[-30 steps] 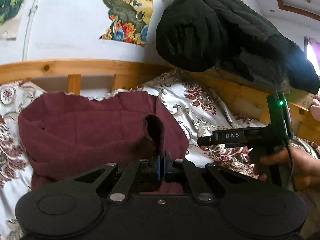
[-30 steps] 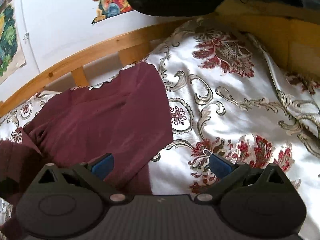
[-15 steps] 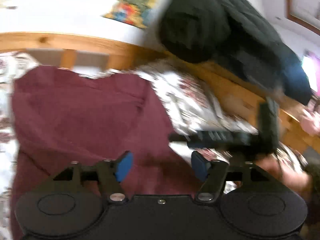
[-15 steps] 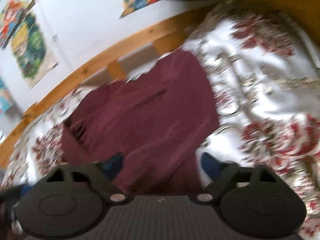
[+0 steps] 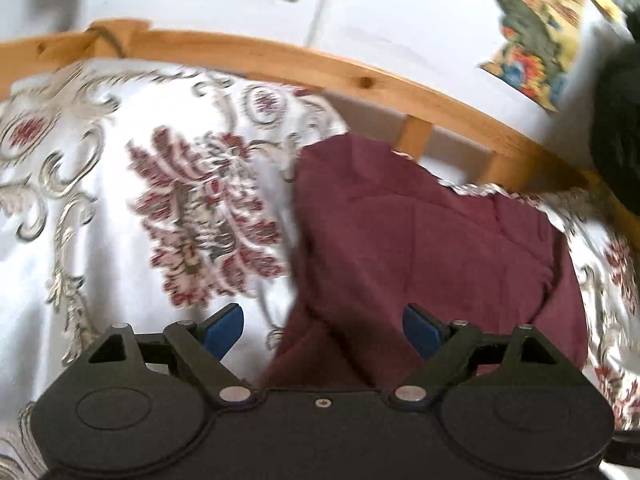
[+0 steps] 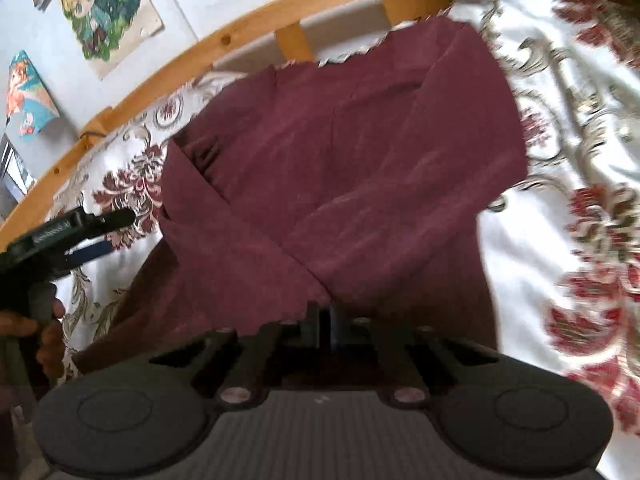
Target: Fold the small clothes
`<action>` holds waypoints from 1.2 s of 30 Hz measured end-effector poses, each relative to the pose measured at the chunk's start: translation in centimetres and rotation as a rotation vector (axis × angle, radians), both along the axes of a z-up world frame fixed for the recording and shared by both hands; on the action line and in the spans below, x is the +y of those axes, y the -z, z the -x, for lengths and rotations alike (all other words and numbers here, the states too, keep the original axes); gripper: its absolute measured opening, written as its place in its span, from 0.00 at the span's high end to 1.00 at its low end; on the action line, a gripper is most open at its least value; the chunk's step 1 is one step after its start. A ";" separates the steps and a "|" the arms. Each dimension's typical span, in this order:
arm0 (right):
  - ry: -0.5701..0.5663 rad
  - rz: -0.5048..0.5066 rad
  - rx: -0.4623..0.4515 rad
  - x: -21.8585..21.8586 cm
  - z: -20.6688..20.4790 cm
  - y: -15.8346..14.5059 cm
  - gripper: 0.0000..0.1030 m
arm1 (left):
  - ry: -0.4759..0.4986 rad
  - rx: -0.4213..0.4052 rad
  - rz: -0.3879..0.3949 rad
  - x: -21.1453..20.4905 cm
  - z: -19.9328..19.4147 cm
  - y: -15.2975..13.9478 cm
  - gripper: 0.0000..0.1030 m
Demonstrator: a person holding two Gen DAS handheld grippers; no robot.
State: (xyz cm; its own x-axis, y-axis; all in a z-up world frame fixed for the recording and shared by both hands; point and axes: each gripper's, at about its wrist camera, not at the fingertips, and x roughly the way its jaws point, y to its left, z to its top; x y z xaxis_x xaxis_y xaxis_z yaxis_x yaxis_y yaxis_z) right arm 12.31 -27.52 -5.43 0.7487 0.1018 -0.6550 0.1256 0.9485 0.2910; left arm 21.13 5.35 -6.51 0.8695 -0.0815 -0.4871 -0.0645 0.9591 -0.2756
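Lying on the white floral-patterned bedspread (image 5: pixel 100 220) is the maroon fabric garment (image 6: pixel 340 168), its sides crossed over each other, close to the curved wooden bed rail (image 5: pixel 280 60). Right tool (image 6: pixel 326 326) is clenched on the garment's near edge, blue pads pressed together. Left tool (image 5: pixel 322 330) hangs released, blue pads spread wide over the garment's left border and bare bedspread. Cartoon posters (image 6: pixel 106 12) dot the white wall.
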 end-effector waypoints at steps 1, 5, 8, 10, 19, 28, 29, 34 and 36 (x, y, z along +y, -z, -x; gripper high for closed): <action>0.005 0.015 -0.002 0.0 0.7 -0.3 0.96 | -0.007 0.000 0.022 0.4 0.0 0.0 0.15; 0.065 0.078 0.037 -0.5 2.5 -0.6 0.94 | -0.016 -0.033 0.078 1.6 -0.6 -0.6 0.17; 0.062 0.120 0.049 -0.2 2.5 -0.8 0.76 | 0.043 -0.073 0.060 1.9 -2.4 -1.0 0.23; 0.041 0.152 0.021 0.2 1.5 -1.6 0.62 | 0.112 -0.091 0.022 1.9 -4.0 -1.0 0.29; -0.238 0.215 -0.106 5.6 -15.4 -6.8 0.48 | 0.255 -0.096 0.241 4.1 -9.5 1.2 0.63; -0.400 0.114 -0.045 10.4 -31.9 -7.5 0.33 | 0.250 -0.026 0.356 5.0 -13.6 3.3 0.71; -0.399 0.120 -0.025 10.9 -33.0 -7.2 0.33 | 0.254 -0.019 0.371 5.2 -13.7 3.6 0.77; -0.428 0.189 0.027 12.5 -35.2 -6.1 0.97 | 0.254 -0.021 0.414 5.4 -13.8 3.7 0.89; -0.412 0.201 -0.011 12.5 -34.8 -6.4 0.97 | 0.249 -0.031 0.431 5.6 -13.5 3.5 0.90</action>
